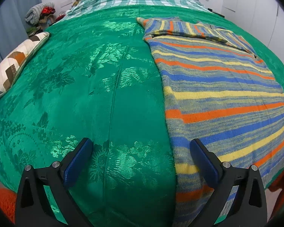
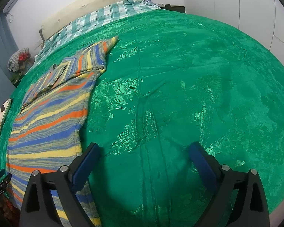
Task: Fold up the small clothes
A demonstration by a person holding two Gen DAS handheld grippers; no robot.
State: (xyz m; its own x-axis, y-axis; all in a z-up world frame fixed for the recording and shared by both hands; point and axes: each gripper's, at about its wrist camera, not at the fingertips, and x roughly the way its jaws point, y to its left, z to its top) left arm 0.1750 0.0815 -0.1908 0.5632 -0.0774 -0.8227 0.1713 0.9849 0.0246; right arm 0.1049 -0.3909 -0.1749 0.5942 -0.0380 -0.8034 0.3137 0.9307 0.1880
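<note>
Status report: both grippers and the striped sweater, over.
Left gripper open, empty. Right gripper open, empty. Striped sweater flat on green bedspread, sleeves folded in. Nothing blocking.

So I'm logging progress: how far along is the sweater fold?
Done: both sleeves of the striped sweater lie folded across its chest. In hand: nothing; left gripper and right gripper are open, empty. Left: folding the body, which lies full length on the green bedspread.

Bed (image 1: 104,98) green-covered; striped sweater (image 1: 217,87) flat on it, patterned cushion (image 1: 15,64) at edge.
</note>
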